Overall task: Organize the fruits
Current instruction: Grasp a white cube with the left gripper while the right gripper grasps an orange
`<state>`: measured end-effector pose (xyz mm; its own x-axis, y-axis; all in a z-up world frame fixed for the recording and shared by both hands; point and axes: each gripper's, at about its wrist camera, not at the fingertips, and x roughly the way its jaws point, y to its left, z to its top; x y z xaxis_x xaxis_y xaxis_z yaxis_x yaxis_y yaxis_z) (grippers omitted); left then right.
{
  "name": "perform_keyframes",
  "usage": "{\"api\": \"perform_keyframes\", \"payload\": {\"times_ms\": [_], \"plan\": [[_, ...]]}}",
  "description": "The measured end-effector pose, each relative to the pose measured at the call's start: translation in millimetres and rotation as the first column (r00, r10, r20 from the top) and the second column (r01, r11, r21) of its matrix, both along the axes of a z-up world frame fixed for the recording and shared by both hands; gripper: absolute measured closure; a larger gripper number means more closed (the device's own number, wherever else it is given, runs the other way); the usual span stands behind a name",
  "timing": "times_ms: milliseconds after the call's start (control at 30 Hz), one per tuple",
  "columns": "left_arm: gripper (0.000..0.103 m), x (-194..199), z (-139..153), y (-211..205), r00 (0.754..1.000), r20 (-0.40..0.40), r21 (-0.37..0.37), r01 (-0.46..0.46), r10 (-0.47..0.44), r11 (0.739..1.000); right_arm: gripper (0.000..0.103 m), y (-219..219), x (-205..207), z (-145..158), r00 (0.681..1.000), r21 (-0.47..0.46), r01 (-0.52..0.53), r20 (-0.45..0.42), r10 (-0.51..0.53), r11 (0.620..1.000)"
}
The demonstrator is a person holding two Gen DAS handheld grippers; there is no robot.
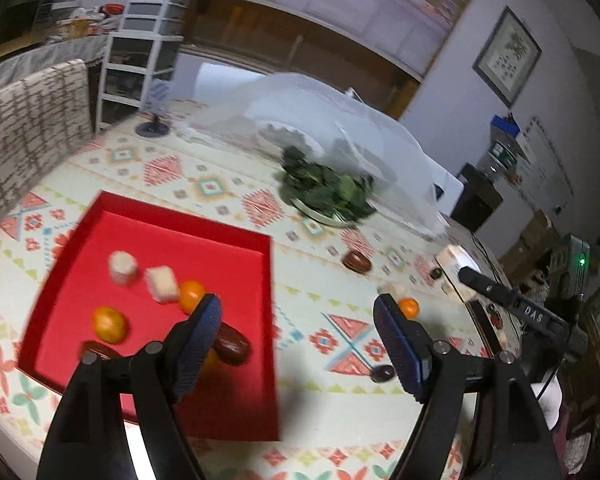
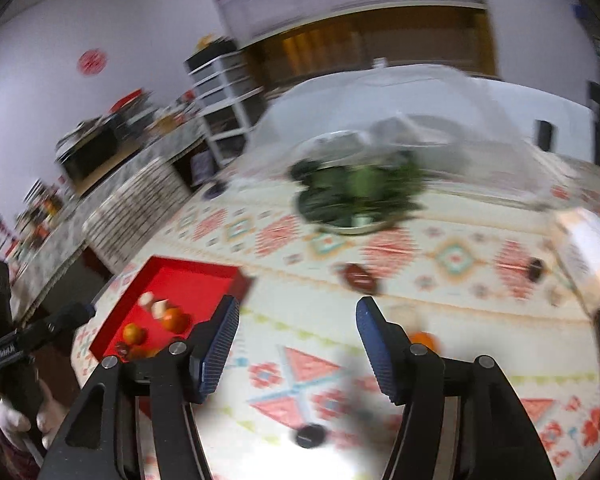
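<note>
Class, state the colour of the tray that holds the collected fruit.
Bright red tray; it shows best in the left wrist view.

Patterned table (image 1: 228, 184), red tray (image 1: 188, 228), greens plate (image 1: 332, 220)

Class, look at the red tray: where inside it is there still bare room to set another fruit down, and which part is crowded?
The red tray is bare along its far wall and far right corner, and again in its near right part. The fruit crowds the near left: two pale chunks, the oranges and the dark dates.
</note>
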<state>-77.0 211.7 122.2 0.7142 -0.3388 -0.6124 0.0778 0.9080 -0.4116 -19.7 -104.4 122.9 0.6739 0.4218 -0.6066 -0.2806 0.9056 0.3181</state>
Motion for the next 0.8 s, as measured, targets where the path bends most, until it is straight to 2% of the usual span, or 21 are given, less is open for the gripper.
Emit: {"api": "perform_keyframes", "payload": {"times_ms": [167, 367, 567, 800], "plan": [[0.025, 5, -10, -29, 0.999, -0.029, -0.018, 0.033, -0.034, 0.999, 0.036, -51, -9, -14, 0.996, 0.005, 0.086, -0.028, -0.085, 0.996], [0.025, 15, -28, -69, 0.993, -0.077, -0.011, 0.090, -0.090, 0.996, 0.036, -74, -6, -50, 0.990, 0.000, 0.100, -0.097, -0.099, 0.995], [0.025, 27, -39, -87, 0.987, -0.108, -0.028, 0.117, -0.120, 0.993, 0.037, -60, 17, -80, 0.987, -0.018, 0.048, -0.150, -0.050, 0.999], [0.025, 41, -45, -84, 0.985, -0.139, -0.047, 0.096, -0.102, 0.994, 0.036, -20, 41, -96, 0.988, -0.142, -0.029, -0.154, 0.007, 0.989]]}}
